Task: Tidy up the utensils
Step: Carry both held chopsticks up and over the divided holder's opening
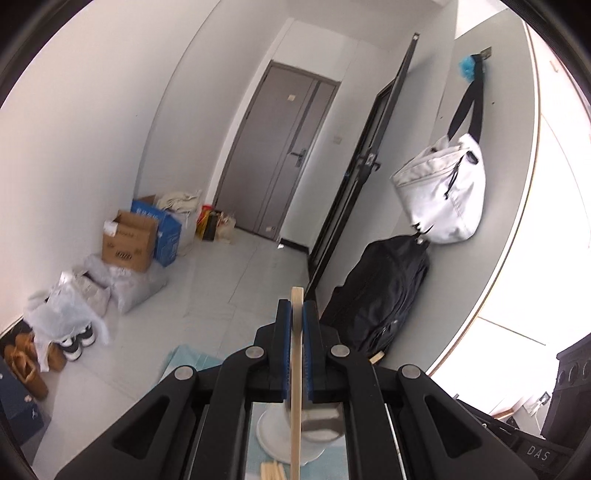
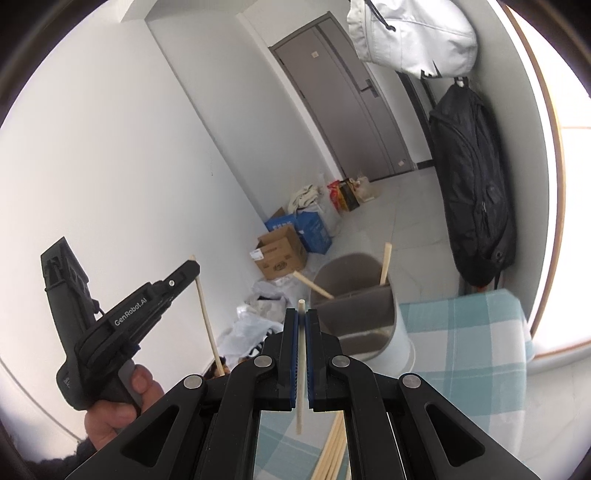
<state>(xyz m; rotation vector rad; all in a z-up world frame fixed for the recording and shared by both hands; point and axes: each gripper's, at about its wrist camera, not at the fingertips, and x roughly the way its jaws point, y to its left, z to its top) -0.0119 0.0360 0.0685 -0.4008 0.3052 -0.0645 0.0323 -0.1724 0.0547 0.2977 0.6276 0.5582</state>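
Note:
My left gripper (image 1: pixel 297 308) is shut on a pale wooden chopstick (image 1: pixel 295 373) that stands upright between its blue pads. In the right wrist view the same gripper (image 2: pixel 190 268) is at the left in a person's hand, with its chopstick (image 2: pixel 207 325) hanging below it. My right gripper (image 2: pixel 301 314) is shut on another chopstick (image 2: pixel 300 406), also upright. Just beyond it stands a grey and white utensil holder (image 2: pixel 369 332) with two chopsticks (image 2: pixel 385 264) leaning in its compartments. Several loose chopsticks (image 2: pixel 332 452) lie on the checked cloth under my right gripper.
A teal checked cloth (image 2: pixel 465 354) covers the table. A black backpack (image 2: pixel 476 184) and a white bag (image 2: pixel 413 33) hang on the right wall. Cardboard boxes (image 2: pixel 282 254), plastic bags and shoes (image 1: pixel 75 345) line the left wall on the floor. A grey door (image 1: pixel 273 155) is at the far end.

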